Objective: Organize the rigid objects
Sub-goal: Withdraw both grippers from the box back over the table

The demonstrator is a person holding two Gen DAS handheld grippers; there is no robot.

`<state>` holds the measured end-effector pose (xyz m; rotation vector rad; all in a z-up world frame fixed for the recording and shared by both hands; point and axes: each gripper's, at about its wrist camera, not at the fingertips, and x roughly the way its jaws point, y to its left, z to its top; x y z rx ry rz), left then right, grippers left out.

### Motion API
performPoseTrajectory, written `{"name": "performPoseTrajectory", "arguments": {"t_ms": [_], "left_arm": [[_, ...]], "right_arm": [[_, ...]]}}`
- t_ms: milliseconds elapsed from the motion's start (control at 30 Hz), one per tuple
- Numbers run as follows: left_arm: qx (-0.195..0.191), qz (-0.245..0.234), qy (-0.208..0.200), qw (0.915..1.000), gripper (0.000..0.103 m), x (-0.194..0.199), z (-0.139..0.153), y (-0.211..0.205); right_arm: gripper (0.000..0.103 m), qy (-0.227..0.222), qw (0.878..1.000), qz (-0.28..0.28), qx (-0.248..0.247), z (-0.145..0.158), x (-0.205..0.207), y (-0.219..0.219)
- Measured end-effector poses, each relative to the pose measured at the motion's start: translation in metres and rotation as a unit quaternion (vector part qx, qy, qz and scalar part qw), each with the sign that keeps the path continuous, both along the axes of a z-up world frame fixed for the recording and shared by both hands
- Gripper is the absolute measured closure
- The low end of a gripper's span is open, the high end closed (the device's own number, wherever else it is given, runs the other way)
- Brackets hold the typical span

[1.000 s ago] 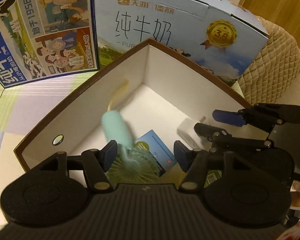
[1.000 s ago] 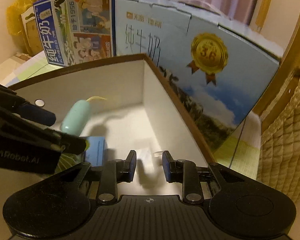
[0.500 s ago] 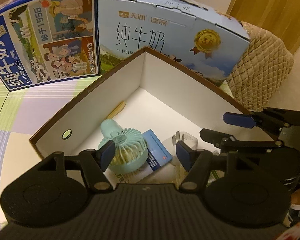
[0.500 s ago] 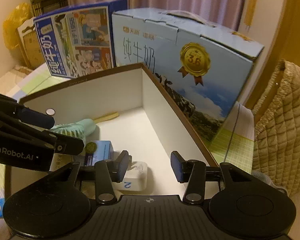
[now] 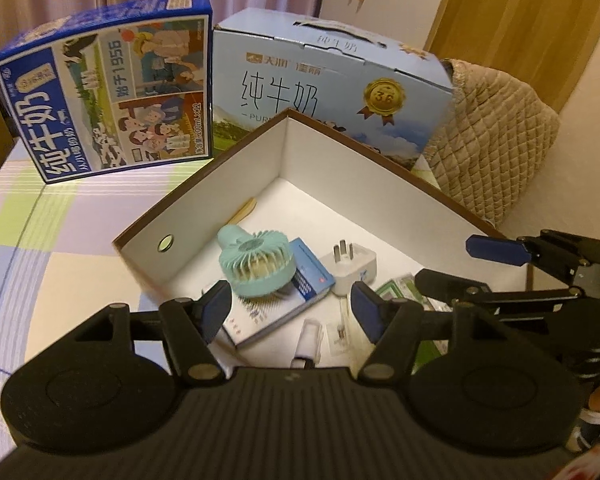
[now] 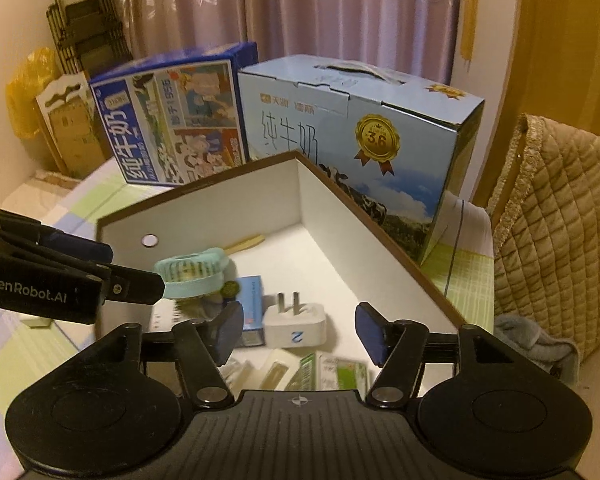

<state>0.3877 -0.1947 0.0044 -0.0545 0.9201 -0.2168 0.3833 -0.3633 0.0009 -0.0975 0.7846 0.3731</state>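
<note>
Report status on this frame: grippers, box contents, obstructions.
Left gripper open, empty, above the box. Right gripper open, empty. Teal fan lies on blue booklet, white plug beside. Nothing blocking.

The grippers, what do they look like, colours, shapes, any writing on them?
Both are matte black. The left gripper and the right gripper each have two angled fingers tipped with dark blue pads, hinged with silver rivets on a ribbed body flanked by two round discs. White "GenRobot.AI" lettering marks the left gripper's side in the right wrist view. No cables or sleeves show.
</note>
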Motion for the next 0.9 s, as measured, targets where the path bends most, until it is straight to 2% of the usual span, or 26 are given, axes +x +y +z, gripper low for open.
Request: {"name": "performPoseTrajectory", "arguments": {"t_ms": [433,900], "left_arm": [[0.009,-0.020,-0.012,0.9997,0.041,-0.090,0.013,0.032],[-0.005,-0.059,-0.017,0.9981,0.039,-0.145,0.014,0.074]], "right_arm": [[0.042,-0.012,0.999,-0.036,0.033,0.019,-0.092,0.008],[0.042,-0.001,0.996,-0.080,0.040,0.022,-0.165,0.050]]}}
